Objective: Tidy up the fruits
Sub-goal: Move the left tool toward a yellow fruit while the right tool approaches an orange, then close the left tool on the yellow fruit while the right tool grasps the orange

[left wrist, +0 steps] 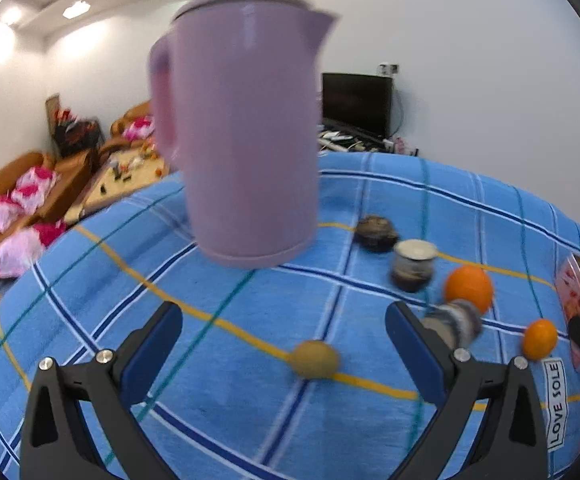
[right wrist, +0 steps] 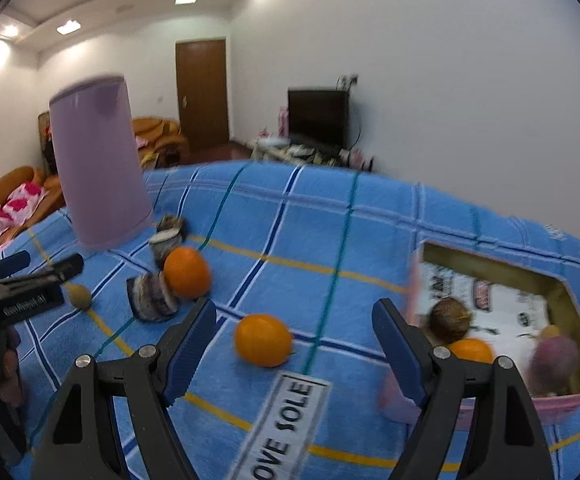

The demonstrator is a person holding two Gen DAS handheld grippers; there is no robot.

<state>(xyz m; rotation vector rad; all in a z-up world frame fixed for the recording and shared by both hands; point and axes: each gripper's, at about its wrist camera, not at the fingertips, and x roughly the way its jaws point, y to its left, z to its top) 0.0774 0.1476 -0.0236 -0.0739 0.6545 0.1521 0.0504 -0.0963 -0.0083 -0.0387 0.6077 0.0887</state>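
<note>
On the blue checked cloth (right wrist: 330,240), just ahead of the right gripper (right wrist: 294,344), lies a round orange fruit (right wrist: 263,340), apart from everything else and in line with the gap between the jaws. Those jaws stand wide with nothing between them. This looks like the step in hand: take that orange and carry it to the pink-walled cardboard box (right wrist: 562,400) just to the right, where another orange, a brown hairy fruit and a purplish one already lie.

To do it well, I would bring the jaws down so one pad passes each side of the orange at its widest part, then close gently; a round fruit on soft cloth may roll away from a one-sided nudge.

A second, larger orange (right wrist: 187,272) sits further off, touching a small striped ceramic cup lying on its side (right wrist: 152,298), so it wants more care.

The left gripper (left wrist: 284,340) is likewise spread and empty, with a small yellowish-brown fruit (left wrist: 316,360) on the cloth between its fingers. Behind stands a tall lilac plastic jug (left wrist: 246,132), well clear of both.
</note>
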